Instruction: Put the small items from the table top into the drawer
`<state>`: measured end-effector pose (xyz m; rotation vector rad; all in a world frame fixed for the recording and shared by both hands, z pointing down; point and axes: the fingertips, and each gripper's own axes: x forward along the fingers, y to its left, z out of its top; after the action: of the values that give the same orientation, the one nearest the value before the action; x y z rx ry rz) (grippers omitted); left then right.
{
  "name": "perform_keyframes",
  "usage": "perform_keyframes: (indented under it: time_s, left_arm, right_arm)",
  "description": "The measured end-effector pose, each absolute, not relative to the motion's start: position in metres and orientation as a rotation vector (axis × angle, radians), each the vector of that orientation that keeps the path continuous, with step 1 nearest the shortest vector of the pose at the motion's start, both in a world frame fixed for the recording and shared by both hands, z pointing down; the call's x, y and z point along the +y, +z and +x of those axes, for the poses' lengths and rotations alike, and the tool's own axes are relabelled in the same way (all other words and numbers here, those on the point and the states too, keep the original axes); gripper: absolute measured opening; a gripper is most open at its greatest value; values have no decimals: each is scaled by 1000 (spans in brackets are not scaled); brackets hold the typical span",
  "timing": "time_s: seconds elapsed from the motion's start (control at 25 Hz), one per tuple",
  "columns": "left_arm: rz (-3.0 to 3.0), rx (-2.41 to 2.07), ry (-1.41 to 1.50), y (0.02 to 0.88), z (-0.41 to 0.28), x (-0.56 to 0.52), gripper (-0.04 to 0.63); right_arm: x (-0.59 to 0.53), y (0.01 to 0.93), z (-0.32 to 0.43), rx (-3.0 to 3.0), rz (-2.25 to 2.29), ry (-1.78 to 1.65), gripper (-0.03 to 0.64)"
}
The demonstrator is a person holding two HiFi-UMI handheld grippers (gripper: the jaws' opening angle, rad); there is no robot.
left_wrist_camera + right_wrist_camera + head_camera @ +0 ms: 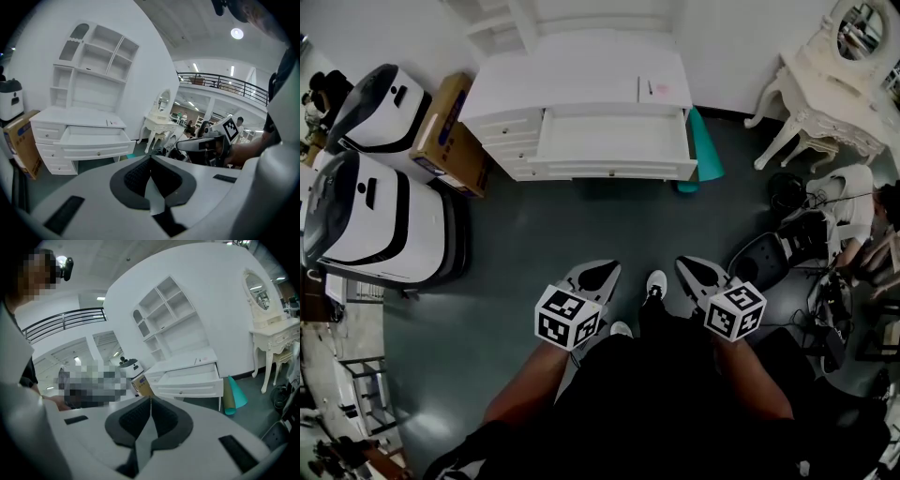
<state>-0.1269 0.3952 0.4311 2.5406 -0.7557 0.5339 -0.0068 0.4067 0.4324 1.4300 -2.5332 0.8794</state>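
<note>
Jaws of the left gripper (605, 275) were pressed together on nothing, the right gripper's (689, 269) likewise. Both pointed toward the desk (581, 75), well apart ahead. Its drawer (614, 136) stood open, and the small items (659, 89) lay toward the top's right end, nearer the right gripper.

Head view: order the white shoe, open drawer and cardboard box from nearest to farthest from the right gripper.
From the right gripper:
1. White shoe, just to its left, on the floor.
2. Open drawer, ahead in the white desk.
3. Cardboard box, far left beside the desk.
</note>
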Motion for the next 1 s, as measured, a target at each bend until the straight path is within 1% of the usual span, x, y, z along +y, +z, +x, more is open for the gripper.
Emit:
perform_keyframes:
  time_s: [0.24,0.56,0.84,1.0]
  left_arm:
    - [2567,-766,543,419,-97,339,3]
    - [2587,-827,552,405,-50,255,3]
    - [2551,-845,617,418,-17,223,5]
    - [2542,-851,635,417,-9,211,3]
  right_arm:
    - [351,425,7,-2552,1394,788,28]
    - [266,421,58,-2574,1364,761,28]
    - [224,422,88,-2607,1328,749,28]
    - [213,429,98,-2600,1313,789,28]
